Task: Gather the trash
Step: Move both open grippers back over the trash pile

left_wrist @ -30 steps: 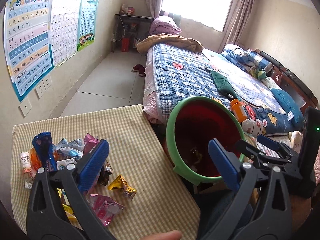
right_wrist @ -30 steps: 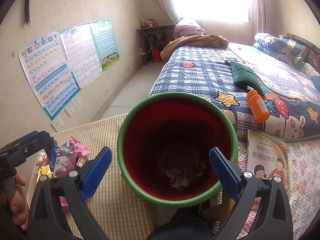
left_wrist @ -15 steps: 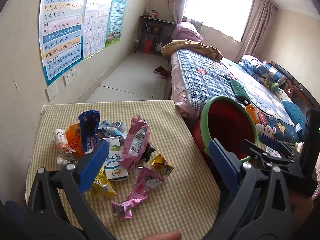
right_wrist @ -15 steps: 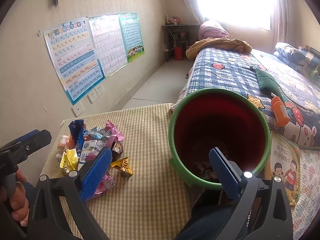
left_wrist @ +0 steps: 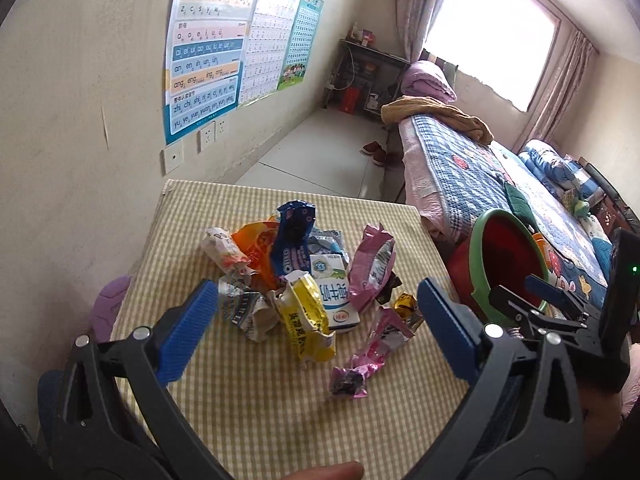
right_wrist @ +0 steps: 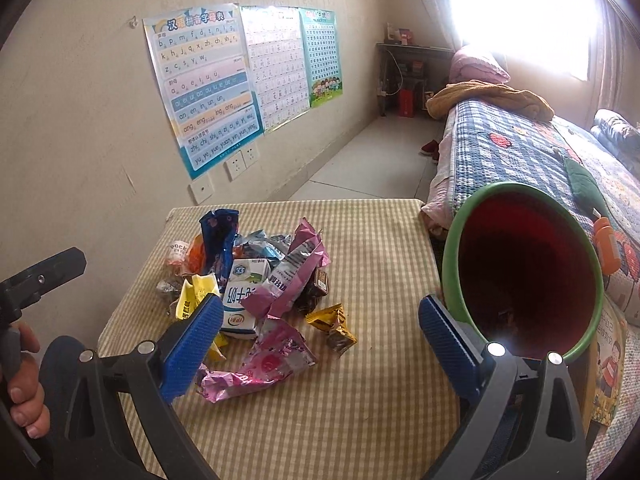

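A heap of wrappers lies on the checked table: a yellow packet, a white milk carton, a blue bag, pink wrappers and a gold candy wrapper. A red bin with a green rim stands at the table's right edge. My left gripper hangs open just before the heap. My right gripper is open too, over the near wrappers, empty.
A bed with a blue checked quilt runs along the right. Posters and wall sockets cover the left wall. A picture book lies beside the bin. An orange bottle rests on the bed.
Both grippers have swung left from the red bin toward the wrapper heap. The bin has slid to the right side of both views. Both stay open.
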Demonstrator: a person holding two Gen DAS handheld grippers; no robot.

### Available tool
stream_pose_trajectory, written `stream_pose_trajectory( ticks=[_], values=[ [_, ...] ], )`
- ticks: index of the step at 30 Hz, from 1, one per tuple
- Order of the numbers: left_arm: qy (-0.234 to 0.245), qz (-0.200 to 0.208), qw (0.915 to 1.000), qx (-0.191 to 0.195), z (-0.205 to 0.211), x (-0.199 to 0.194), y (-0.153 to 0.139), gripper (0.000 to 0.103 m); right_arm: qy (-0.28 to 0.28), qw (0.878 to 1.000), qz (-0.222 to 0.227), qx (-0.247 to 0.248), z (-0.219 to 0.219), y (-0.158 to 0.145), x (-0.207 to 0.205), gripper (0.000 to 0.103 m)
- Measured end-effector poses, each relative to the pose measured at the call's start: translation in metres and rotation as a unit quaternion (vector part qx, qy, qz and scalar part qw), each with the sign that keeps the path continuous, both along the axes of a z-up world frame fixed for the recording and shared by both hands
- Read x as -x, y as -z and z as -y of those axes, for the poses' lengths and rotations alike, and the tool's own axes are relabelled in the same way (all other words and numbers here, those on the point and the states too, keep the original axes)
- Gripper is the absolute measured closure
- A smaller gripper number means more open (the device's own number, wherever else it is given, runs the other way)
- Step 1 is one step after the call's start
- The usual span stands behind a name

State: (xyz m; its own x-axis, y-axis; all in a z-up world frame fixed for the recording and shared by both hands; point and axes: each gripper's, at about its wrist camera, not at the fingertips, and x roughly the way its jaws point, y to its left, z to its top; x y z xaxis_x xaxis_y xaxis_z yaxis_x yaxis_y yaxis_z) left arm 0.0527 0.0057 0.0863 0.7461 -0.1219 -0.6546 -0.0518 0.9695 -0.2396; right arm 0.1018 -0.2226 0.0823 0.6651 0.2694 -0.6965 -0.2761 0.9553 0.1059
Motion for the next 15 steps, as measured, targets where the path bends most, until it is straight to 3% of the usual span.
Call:
stream_pose_trajectory(
  ticks=[8, 15],
  values=[
    [-0.019, -0.026, 0.9994, 0.014, -0.027, 0.011, 0.019, 0.006, -0.007, 0.999, -0.030, -0.012, -0.018, 0.015, -0.002, 0.008],
    [-0.011, -0.052, 0.9983, 0.022, -0.019, 0.001, 0.037, 0.006, 0.001, 0.999, -0.044, -0.001, -0.014, 0.028, -0.010, 0.008]
  ],
)
